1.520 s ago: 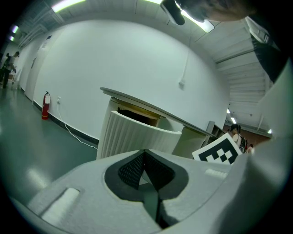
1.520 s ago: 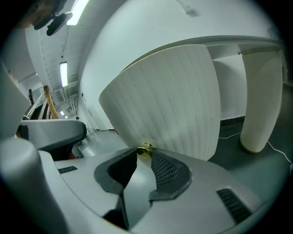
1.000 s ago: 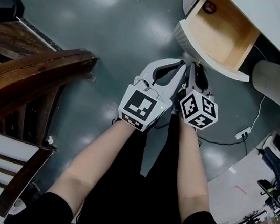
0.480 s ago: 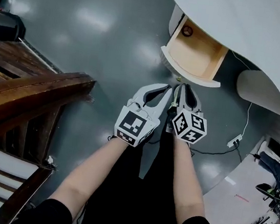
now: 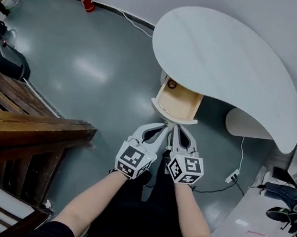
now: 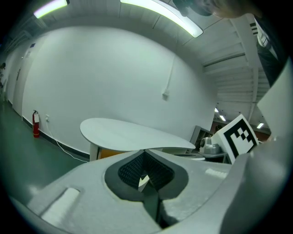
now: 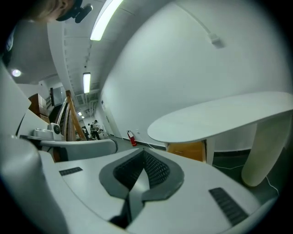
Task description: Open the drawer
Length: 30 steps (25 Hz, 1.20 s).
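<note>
The drawer (image 5: pixel 179 102) juts open under the white table (image 5: pixel 228 60), so my job seems done. My left claw (image 5: pixel 162 127) is closed and empty, my right claw (image 5: pixel 175 129) has just closed on nothing, both near the table; next I simply withdraw

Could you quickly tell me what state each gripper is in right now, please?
Left gripper: shut, holding nothing.
Right gripper: just closed, shut, nothing between its jaws.
</note>
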Motion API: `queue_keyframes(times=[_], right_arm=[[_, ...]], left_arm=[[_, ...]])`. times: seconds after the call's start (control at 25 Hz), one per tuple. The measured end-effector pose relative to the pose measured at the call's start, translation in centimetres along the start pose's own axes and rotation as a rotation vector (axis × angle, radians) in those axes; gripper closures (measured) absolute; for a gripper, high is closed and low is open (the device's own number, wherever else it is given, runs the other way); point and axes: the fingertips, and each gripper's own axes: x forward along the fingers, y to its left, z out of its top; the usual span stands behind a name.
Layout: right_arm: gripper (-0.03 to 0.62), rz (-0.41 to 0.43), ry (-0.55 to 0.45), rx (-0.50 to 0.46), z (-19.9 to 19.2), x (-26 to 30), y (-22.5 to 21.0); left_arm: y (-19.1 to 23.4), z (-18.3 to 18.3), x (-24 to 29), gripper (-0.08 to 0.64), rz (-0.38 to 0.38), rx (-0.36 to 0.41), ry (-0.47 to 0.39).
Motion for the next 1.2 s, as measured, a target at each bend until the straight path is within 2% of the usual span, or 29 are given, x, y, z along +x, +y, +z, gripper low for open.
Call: queue_keyframes(times=[0.28, 0.52, 0.88, 1.2], right_arm=[[0.577, 0.058, -0.065, -0.047, 8.0, -3.9, 4.0], [0.577, 0.093, -0.116, -0.079, 13.0, -5.8, 5.9], [0.577, 0.135, -0.172, -0.137, 18.2, -7.4, 8.3], [0.577, 0.156, -0.224, -0.177, 21.5, -8.1, 9.3]], left_arm=[[-2.3, 6.7, -2.8, 0.552, 0.004, 0.003, -0.025], [-3.9, 11.8, -4.3, 0.552, 0.004, 0.034, -0.065], [-5.5, 17.6, -5.2, 0.552, -0.012, 0.065, -0.139], [-5.4, 21.2, -5.9, 0.552, 0.006, 0.091, -0.197]])
